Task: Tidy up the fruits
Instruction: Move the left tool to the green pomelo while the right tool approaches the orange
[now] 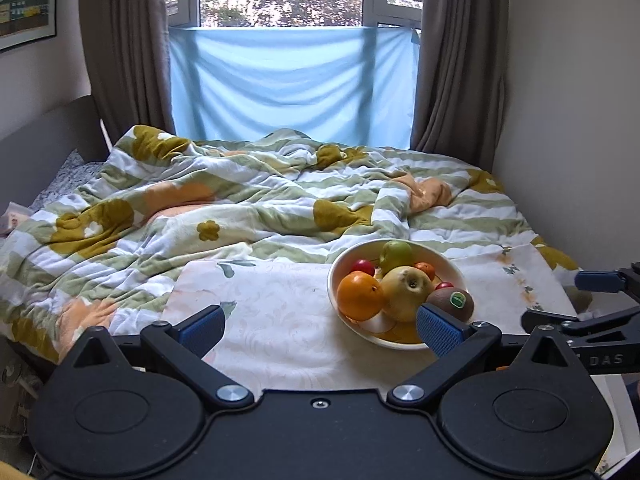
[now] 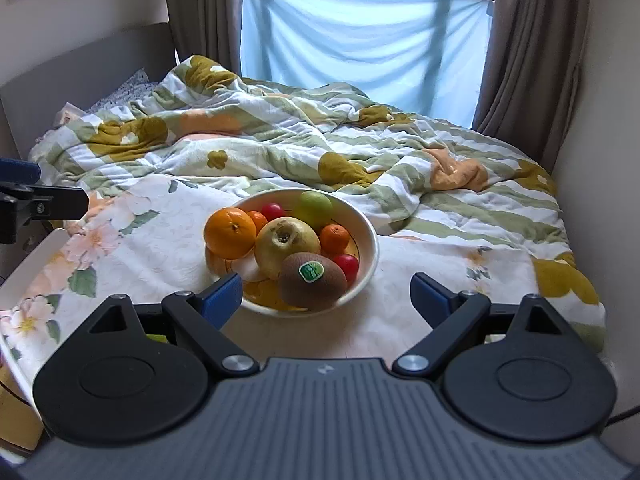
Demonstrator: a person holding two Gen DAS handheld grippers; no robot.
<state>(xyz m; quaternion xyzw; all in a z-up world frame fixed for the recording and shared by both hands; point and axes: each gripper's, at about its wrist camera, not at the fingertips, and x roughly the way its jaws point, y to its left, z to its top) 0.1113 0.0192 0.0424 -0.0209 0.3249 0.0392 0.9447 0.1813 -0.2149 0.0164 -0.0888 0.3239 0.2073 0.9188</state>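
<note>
Your fruit sits piled in the cream bowl (image 2: pixel 370 240): a kiwi (image 2: pixel 313 280) with a green sticker at the near rim, a yellow apple (image 2: pixel 286 246) just behind it, a big orange (image 2: pixel 229 232) to its left, a green apple (image 2: pixel 316 208) at the back, small tangerines and red fruits tucked between. The bowl rests on the bench (image 2: pixel 160 240), covered with a floral cloth, beside the bed (image 2: pixel 460 200) with its rumpled quilt. Your right tongs (image 2: pixel 326 300) gape wide, gripping nothing, the bowl just ahead of them. Your left tongs (image 1: pixel 320 330) also stand wide apart and hold nothing, left of the bowl.
</note>
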